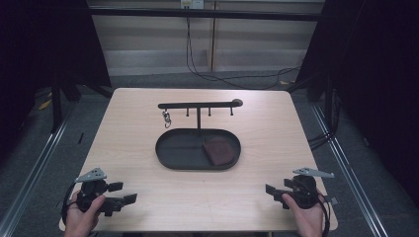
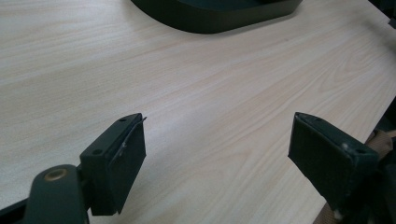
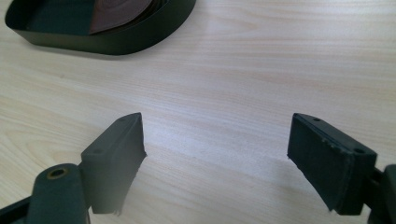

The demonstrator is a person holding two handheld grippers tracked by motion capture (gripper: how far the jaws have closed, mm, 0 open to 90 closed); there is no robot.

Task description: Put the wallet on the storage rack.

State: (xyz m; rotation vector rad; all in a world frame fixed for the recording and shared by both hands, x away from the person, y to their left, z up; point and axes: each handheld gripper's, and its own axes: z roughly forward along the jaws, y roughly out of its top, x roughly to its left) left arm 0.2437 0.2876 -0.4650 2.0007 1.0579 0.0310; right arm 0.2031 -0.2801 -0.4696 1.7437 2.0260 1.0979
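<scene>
Both grippers, left gripper (image 1: 121,193) and right gripper (image 1: 273,191), are resting released on the bench (image 1: 128,128). Nothing seems begun; a brown wallet (image 1: 219,150) is lying in the black tray (image 1: 168,153), keys (image 1: 167,119) hanging from its rack (image 1: 197,104). Next probably calls for reaching forward.

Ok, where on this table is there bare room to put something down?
Bare wood runs along the near edge between the left gripper and right gripper, in front of the oval tray. Both side strips beside the tray are free too. The middle is crowded: tray, brown pad and hook rack.
</scene>
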